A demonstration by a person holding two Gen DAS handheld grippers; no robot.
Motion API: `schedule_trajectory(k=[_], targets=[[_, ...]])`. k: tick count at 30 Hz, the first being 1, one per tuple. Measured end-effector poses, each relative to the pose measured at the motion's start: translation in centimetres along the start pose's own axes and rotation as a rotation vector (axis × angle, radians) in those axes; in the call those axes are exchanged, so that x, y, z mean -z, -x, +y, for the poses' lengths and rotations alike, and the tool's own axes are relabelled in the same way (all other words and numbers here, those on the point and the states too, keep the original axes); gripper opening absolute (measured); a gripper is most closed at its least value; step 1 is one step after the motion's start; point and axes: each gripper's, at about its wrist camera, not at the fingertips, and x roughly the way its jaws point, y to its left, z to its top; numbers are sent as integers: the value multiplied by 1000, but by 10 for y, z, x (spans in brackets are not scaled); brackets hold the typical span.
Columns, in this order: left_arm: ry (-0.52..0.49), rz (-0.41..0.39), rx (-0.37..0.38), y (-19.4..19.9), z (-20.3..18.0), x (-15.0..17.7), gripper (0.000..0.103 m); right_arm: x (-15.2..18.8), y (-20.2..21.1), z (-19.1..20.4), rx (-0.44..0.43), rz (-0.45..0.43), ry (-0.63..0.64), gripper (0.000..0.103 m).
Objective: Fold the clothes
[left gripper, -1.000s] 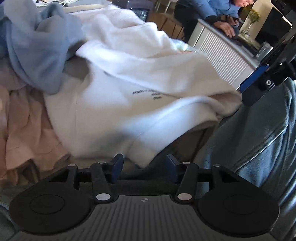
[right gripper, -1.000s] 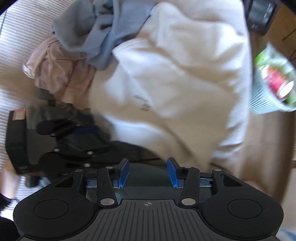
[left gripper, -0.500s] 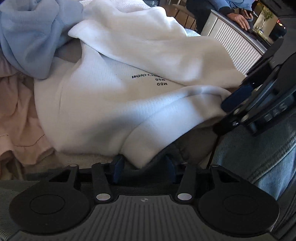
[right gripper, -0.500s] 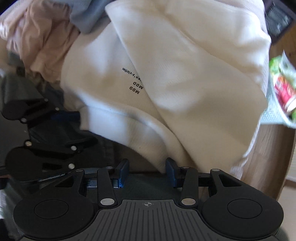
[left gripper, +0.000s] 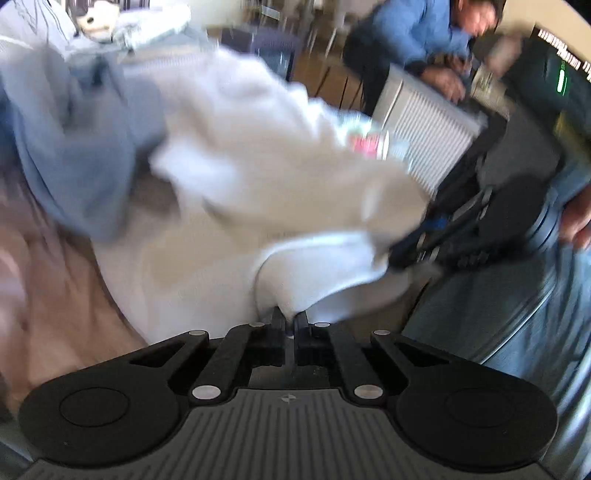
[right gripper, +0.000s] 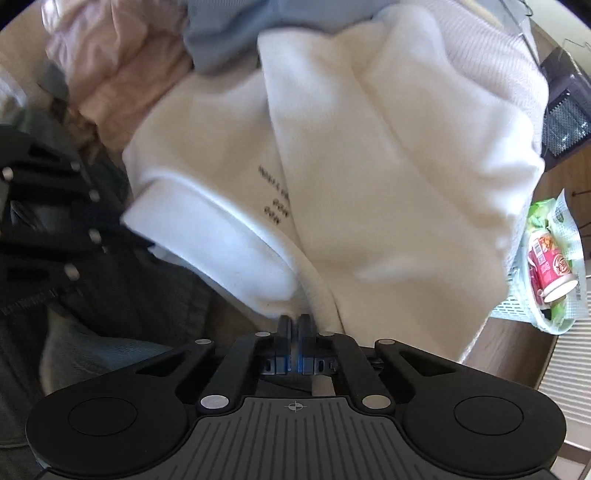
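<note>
Both grippers, open earlier, are now pinching the white sweatshirt (right gripper: 388, 177) hem: left gripper (left gripper: 290, 321), right gripper (right gripper: 294, 321); fabric bunching, creased.

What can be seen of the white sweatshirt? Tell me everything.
The white sweatshirt is thick, soft knit, crumpled, with small dark print on it. Its ribbed hem is pinched by both shut tools, left tool and right tool. A blue garment lies against its far edge, pink cloth beside that.

Soft matt white knit sweatshirt (right gripper: 388, 177)
</note>
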Motion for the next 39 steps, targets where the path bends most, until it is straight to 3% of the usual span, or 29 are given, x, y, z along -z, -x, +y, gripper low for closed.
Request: schedule_trajectory(k=[3,6,9,12,19,22,23,24,26,28,32,35,39], targets=[[-72,-17,1,39,-9,-17,3,-1,28,-7,-79,-23,-27,3],[-185,48,-41,59,-19,-10,3,5,41,-4,-180,16,-19,3],[-229,171,-62,44,-18,19,2,11,21,3,-241,82,-28,3],[-224,231,-86,24,-14,40,0,13,-10,12,-258,128,-58,3],[-154,165,-97,41,-5,37,0,10,-29,-7,-338,182,-203,8],[-85,103,-78,47,1,20,1,8,-4,-24,-362,125,-208,11],[-56,79,-71,50,3,14,4,7,8,-29,-364,86,-201,18],[-31,50,-70,53,6,7,11,6,21,-36,-364,45,-207,27],[-3,-2,-100,53,13,-8,26,8,41,-53,-306,-24,-241,36],[-9,-44,-143,47,16,-21,35,11,59,-69,-239,-91,-276,37],[-14,-53,-130,18,12,-40,39,27,60,-102,-94,-82,-372,37],[-38,-38,-88,-6,1,-50,39,41,42,-124,-51,-37,-451,37],[-126,-20,18,-29,-31,-49,38,40,24,-146,-73,-49,-534,37]])
